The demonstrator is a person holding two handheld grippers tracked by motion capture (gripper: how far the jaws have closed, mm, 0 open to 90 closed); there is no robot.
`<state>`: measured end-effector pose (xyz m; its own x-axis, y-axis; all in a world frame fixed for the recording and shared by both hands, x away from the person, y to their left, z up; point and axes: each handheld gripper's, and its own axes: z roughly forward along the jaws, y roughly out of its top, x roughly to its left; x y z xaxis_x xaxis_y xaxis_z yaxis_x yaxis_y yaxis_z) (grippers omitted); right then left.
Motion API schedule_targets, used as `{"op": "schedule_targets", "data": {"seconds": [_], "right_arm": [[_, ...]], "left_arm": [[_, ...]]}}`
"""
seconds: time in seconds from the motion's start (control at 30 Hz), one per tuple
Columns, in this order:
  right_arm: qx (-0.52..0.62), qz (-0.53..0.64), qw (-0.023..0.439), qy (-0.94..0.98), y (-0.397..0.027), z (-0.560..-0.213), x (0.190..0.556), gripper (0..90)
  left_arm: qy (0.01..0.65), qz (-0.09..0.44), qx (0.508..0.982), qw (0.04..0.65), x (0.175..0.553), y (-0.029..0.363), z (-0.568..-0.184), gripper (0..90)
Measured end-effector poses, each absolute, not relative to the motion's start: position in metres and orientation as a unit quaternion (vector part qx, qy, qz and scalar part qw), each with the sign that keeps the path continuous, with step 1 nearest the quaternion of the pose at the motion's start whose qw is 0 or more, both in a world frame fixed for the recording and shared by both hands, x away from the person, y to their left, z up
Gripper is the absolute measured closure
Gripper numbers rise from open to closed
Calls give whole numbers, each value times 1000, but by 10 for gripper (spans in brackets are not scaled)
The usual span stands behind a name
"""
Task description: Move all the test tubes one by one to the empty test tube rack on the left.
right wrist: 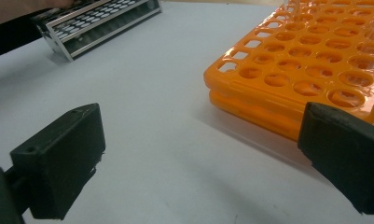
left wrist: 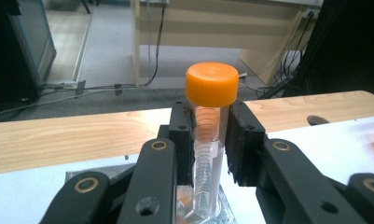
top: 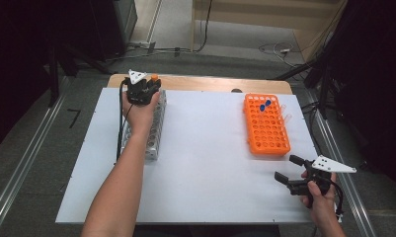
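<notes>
A clear tube with an orange cap stands upright between the pads of my left gripper, which is shut on it; the tube's lower end sits in the metal rack. From above, the left gripper is over the far end of that rack, with the orange cap just showing. An orange rack lies at the right, with two blue-capped tubes near its far end. My right gripper rests open by the table's front right, just short of the orange rack, with nothing between its jaws.
The white table top has a wooden strip along its far edge. Beyond it lie floor cables and dark equipment stands. The metal rack shows far off in the right gripper view.
</notes>
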<state>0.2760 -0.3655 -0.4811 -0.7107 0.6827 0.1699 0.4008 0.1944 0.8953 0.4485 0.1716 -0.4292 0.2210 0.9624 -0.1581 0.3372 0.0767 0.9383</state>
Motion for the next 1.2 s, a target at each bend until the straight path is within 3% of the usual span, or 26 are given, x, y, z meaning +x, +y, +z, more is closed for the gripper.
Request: {"op": "schedule_targets", "data": {"seconds": [0.3, 0.7, 0.93, 1.2], "right_arm": [[357, 525, 132, 762, -364, -481, 277, 0], [358, 524, 129, 762, -361, -481, 281, 0], [361, 523, 131, 761, -360, -481, 282, 0], [363, 520, 131, 762, -356, -479, 284, 0]], "left_arm": [[546, 278, 613, 499, 445, 174, -427, 506], [528, 232, 627, 524, 426, 171, -413, 122], [505, 224, 634, 541, 403, 167, -406, 32], [481, 210, 648, 553, 370, 160, -405, 0]]}}
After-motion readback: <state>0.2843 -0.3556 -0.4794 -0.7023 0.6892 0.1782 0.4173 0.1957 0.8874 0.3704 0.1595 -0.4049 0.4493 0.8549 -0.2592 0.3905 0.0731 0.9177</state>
